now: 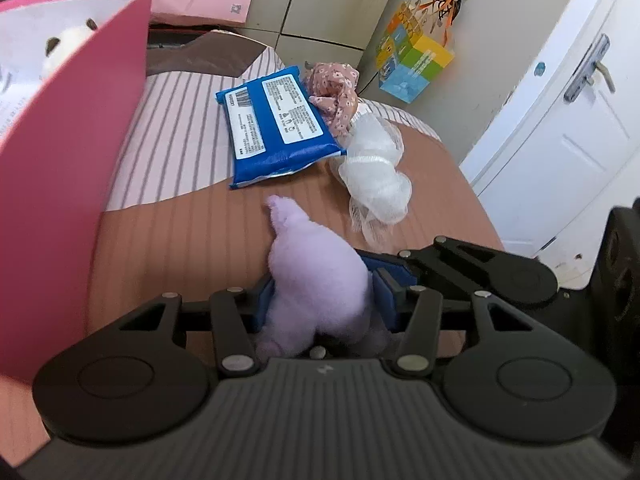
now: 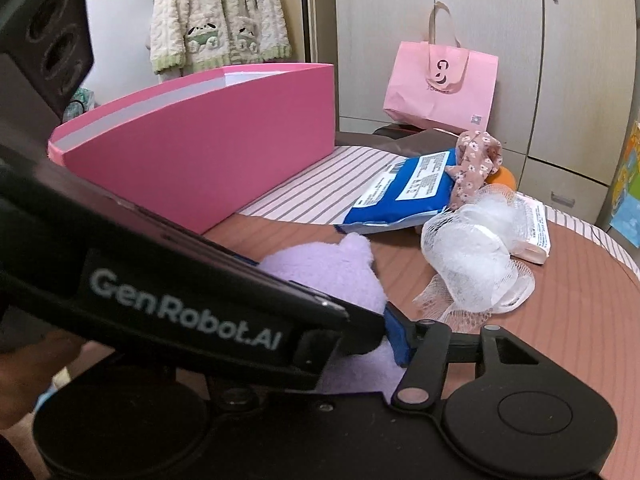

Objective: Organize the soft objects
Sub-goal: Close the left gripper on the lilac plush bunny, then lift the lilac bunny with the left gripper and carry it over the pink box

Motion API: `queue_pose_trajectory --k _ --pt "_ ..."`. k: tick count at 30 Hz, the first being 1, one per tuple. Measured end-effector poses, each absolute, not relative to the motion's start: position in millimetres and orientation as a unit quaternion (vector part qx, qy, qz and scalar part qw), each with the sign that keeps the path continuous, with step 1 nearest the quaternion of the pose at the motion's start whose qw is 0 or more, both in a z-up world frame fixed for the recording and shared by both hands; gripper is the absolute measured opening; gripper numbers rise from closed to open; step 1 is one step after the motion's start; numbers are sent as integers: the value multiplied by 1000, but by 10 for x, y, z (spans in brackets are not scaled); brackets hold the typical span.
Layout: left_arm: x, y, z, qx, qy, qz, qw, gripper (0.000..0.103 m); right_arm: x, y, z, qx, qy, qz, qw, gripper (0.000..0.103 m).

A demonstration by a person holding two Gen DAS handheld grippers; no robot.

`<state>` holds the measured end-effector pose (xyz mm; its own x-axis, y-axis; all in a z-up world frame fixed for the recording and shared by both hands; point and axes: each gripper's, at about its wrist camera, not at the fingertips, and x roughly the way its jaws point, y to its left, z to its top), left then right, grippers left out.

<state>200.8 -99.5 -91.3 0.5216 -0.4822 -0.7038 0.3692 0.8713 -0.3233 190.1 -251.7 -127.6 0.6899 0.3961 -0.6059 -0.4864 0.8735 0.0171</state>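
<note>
On the striped brown-and-pink bed (image 1: pixel 168 240), my left fingers (image 1: pixel 320 300) clamp a fluffy lilac plush toy (image 1: pixel 316 280). My right fingers' (image 2: pixel 394 336) grip on it I cannot tell.

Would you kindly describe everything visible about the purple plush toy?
The purple plush toy is pale lilac, fuzzy and soft-looking, with a rounded body and a pointed ear or limb sticking up toward the blue packet. It lies on the brown ribbed bedcover, apart from the other items. The left gripper has its blue pads pressed against both its sides; the right gripper also reaches it, one blue pad touching it, the other hidden.
</note>
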Motion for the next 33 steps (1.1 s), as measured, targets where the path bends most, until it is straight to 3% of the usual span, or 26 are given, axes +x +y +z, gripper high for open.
queue_pose_trajectory --k 10,33 --pt "1705 -882 -789 -54 429 -245 868 42 1694 -2464 -1199 -59 325 244 912 62" --pt "855 -145 -41 -54 437 -321 839 39 963 -2165 -468 -49 366 332 868 62"
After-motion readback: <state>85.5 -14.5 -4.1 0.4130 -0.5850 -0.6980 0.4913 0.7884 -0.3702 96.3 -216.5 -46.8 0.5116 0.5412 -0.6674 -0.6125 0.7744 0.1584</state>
